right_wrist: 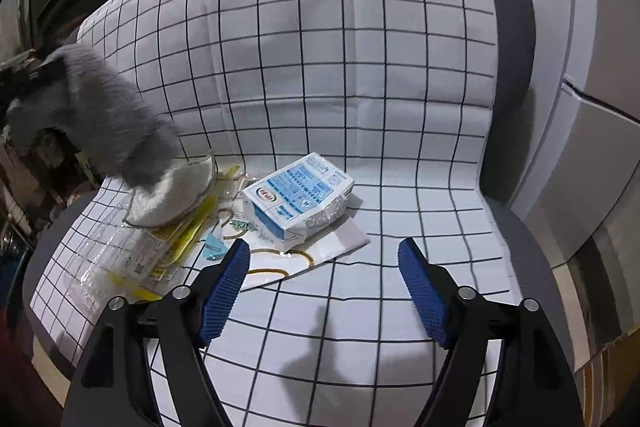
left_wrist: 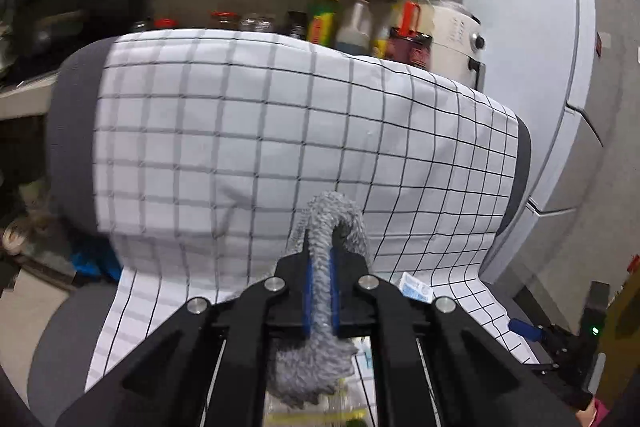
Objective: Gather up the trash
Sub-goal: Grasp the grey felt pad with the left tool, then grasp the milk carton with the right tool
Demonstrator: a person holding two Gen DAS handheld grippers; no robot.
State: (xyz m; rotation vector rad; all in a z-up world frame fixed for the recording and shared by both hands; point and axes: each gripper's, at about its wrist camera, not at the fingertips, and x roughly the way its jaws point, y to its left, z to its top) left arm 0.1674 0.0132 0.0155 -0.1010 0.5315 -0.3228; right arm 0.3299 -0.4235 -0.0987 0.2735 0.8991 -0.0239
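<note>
My left gripper is shut on a grey fluffy cloth and holds it above the chair seat; the cloth also shows in the right wrist view, hanging over a clear glass bowl. My right gripper is open and empty, just in front of a blue-and-white carton. The carton lies on a white envelope. A crushed clear plastic bottle, yellow wrappers and rubber bands lie at the left of the seat.
The trash lies on a grey chair covered with a white checked cloth. A white fridge stands at the right. Shelves with bottles and jars are behind the chair back.
</note>
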